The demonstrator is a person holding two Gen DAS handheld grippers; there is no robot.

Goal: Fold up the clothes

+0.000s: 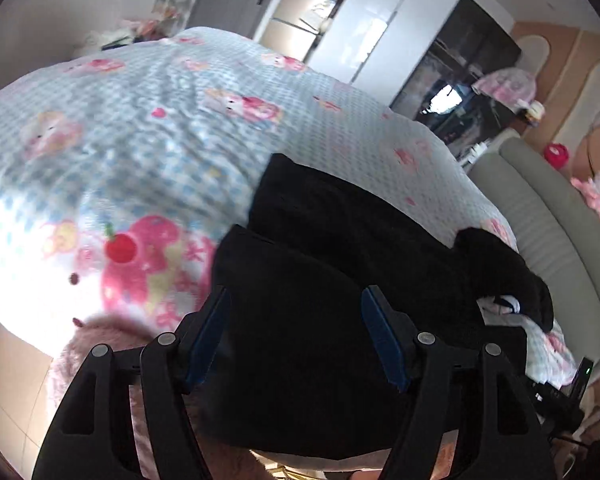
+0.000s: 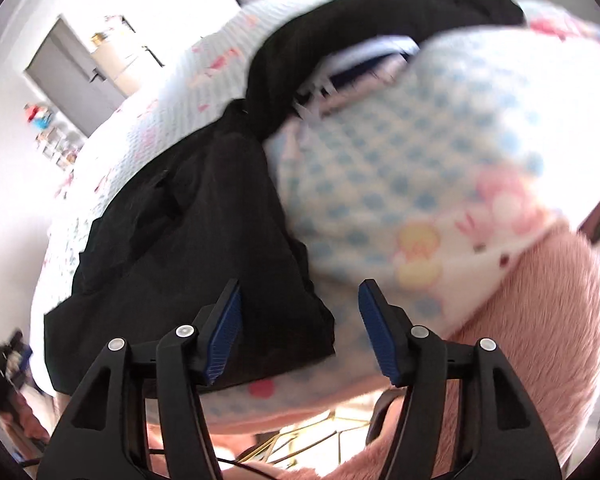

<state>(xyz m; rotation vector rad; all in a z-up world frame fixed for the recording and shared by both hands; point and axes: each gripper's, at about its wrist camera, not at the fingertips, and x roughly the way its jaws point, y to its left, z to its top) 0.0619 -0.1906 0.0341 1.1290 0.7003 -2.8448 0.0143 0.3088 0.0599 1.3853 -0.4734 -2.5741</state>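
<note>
Both tongs are spread wide with nothing pinched between the blue pads. Left gripper (image 1: 296,336) hangs right over the near end of the black garment (image 1: 340,280), so dark cloth fills the whole gap between its fingers, though I can't tell if the pads actually touch it. Right gripper (image 2: 300,330) sits at the garment's (image 2: 196,240) near corner: the left pad overlaps the black cloth's edge, the right pad is over the bedspread.

The garment looks partly folded, lying along the near edge of the bed and running off toward the far side, with a bunched-up bit at its far end. In the right wrist view something white and blue (image 2: 364,60) peeks out under that bunched part, too blurry to name.

It's all on a blue-and-white checked bedspread (image 1: 140,132) with pink cartoon prints. A fuzzy pink blanket (image 2: 540,320) hangs off the bed's near edge, below the checks. A grey padded headboard (image 1: 540,220) curves along the right side in the left wrist view. Behind the bed are a beige fridge (image 1: 296,20), a white wardrobe (image 1: 372,20), a dark glass cabinet (image 1: 468,72) and a grey door (image 2: 68,68).
</note>
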